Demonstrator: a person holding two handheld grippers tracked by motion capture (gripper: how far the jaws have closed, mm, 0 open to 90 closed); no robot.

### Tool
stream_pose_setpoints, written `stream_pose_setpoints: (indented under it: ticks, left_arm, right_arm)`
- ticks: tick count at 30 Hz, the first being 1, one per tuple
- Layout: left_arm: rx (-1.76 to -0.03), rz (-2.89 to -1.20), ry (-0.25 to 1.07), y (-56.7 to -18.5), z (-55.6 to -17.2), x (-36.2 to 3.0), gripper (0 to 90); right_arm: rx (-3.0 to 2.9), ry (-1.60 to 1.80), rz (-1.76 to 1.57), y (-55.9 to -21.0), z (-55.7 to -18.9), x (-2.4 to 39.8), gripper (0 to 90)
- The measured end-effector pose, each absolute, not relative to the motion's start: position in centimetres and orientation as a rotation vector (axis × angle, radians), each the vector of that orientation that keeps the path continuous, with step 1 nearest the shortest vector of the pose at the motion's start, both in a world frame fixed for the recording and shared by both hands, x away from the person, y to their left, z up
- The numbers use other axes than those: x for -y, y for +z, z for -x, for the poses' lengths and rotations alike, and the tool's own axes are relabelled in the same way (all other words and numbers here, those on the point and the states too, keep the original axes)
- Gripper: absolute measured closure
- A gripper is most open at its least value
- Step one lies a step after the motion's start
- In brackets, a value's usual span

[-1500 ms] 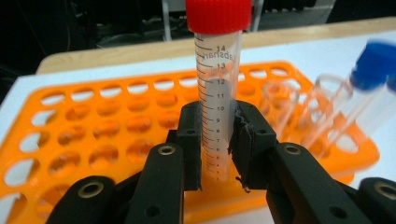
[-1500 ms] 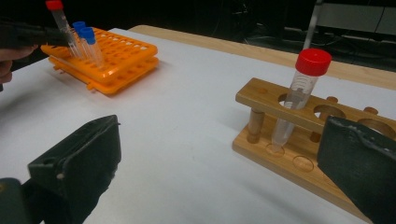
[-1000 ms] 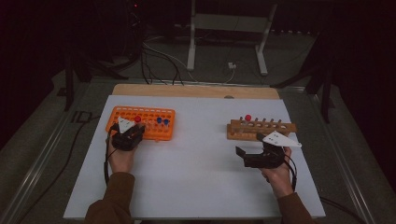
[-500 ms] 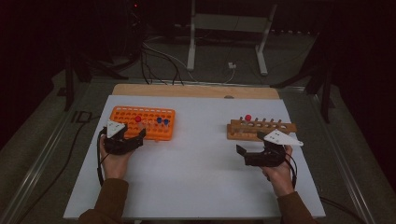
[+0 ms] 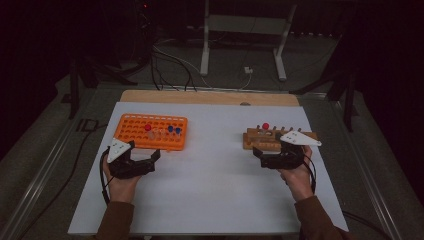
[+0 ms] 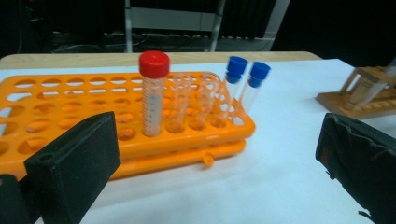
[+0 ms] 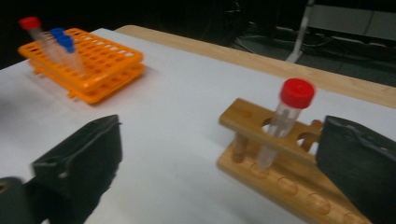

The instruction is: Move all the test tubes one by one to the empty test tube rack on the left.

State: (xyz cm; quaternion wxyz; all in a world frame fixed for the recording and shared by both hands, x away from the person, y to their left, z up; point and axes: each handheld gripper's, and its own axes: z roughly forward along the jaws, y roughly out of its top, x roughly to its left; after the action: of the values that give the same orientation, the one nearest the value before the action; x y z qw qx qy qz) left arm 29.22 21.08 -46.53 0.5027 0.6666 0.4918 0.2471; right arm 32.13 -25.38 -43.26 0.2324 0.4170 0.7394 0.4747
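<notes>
Resting low over a white table top point(image 5: 210, 195), the person's left gripper point(image 5: 145, 159) is sitting just in front of the near edge of a flat orange plastic tube rack point(image 5: 135, 132) pierced with rows of round holes. Its two black jaws have just been opening and are now standing wide apart, with nothing between them. In the left gripper view the rack point(image 6: 60, 102) is lying just beyond the jaws, slightly to the left of the gap. Standing upright in the rack is a clear test tube with a red screw cap point(image 6: 153, 91). Beside it are standing two clear uncapped tubes point(image 6: 180, 100), and next to those two slim clear tubes with blue caps point(image 6: 245, 84), leaning a little to one side.

Across the table, well apart from the orange rack, the right gripper point(image 5: 261, 152) is hovering at the near side of a low wooden tube stand point(image 5: 267, 139) with a row of holes along its top rail. Its jaws are also spread wide and gripping nothing. In the right gripper view, a second clear tube with a red cap point(image 7: 286, 119) is standing in the wooden stand point(image 7: 280, 177), tilted slightly, just ahead of the right-hand jaw. A pale wooden board point(image 5: 210, 97) is edging the far side of the table.
</notes>
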Motion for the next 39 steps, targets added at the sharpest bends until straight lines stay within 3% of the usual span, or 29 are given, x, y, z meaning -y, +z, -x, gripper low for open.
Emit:
stream_pose_setpoints:
  ticks: [7, 11, 24, 30, 39]
  left_arm:
    - [-1.195, -1.604, 0.598, -46.8, -28.3, -20.9, 0.2]
    - [-1.200, -1.600, 0.593, -46.9, -28.2, -20.8, 0.2]
    - [-1.204, -1.617, 0.591, -47.3, -28.4, -20.5, 0.3]
    - [-1.205, -1.619, 0.588, -47.3, -28.4, -20.5, 0.2]
    - [-1.202, -1.632, 0.588, -47.3, -28.4, -20.3, 0.3]
  right_arm:
    - [-2.014, 1.277, -1.201, -43.2, -34.3, 25.8, 2.4]
    - [-2.004, 1.246, -1.263, -43.7, -35.8, 26.2, 8.3]
    - [-1.968, 1.160, -1.324, -45.6, -38.4, 25.4, 60.9]
    - [-1.965, 1.144, -1.324, -46.0, -38.8, 25.0, 73.5]
    - [-1.953, 1.166, -1.295, -45.4, -38.5, 25.1, 74.7]
